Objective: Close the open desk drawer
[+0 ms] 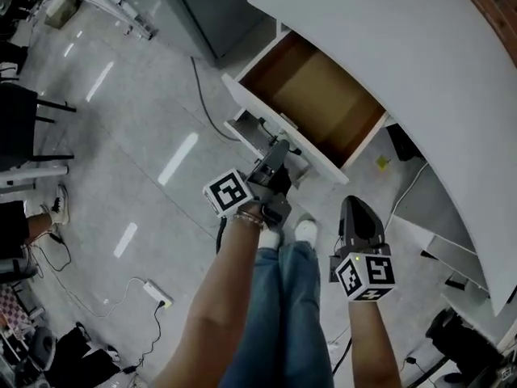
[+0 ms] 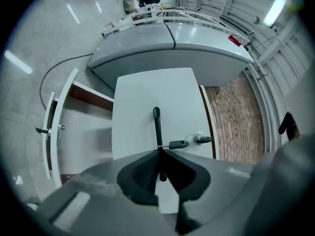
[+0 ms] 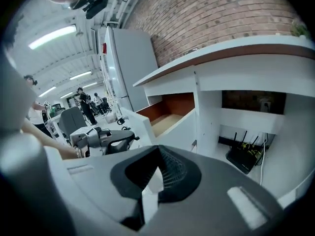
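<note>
L gripper [image 1: 279, 153] jaws pinch the thin black bar handle [image 2: 156, 124] on the drawer's flat white front. A black-headed key [image 2: 179, 144] sits just beside it. Drawer [image 1: 311, 95] is open, w/ a brown wood-look box inside, under the curved white desk top [image 1: 388, 47]. R gripper [image 1: 354, 204] is pressed together, empty, nearby.

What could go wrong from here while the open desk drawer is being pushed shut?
1. A key sticks out of the drawer front right beside the handle. The left gripper, jaws shut and aimed there, might knock or bend it.
2. The drawer is pulled far out, so a push from that one narrow tip, if off-centre, may skew and jam it.
</note>
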Tool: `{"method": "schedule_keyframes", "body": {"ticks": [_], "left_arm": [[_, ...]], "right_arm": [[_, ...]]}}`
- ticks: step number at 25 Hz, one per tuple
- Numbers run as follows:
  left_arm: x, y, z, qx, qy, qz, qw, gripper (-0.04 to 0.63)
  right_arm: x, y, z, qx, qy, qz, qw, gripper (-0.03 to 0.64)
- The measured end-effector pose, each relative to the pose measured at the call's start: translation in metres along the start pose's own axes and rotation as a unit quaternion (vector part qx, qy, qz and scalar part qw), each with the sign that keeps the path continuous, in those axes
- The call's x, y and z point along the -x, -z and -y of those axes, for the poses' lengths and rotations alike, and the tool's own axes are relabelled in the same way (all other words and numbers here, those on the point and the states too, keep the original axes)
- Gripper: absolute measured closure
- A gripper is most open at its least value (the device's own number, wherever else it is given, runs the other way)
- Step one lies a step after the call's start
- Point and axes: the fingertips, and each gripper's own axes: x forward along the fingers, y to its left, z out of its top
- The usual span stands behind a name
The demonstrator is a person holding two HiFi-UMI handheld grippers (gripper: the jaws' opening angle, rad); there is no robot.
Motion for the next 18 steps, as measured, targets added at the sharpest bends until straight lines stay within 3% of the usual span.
{"method": "schedule_keyframes", "body": {"ticks": [7,18], "left_arm": [[0.0,-0.002,0.001,-0.029,-0.021,0.001,0.9994,0.568],[-0.012,-0.004,0.005,-0.021,-0.023,0.007,0.9995,0.557]], "right_arm": [[0.001,-0.005,0.003,-0.023,0.015,0.013,1.0,0.618],[0.003,0.0,0.012,-0.025,0.016,0.009,1.0,0.618]]}}
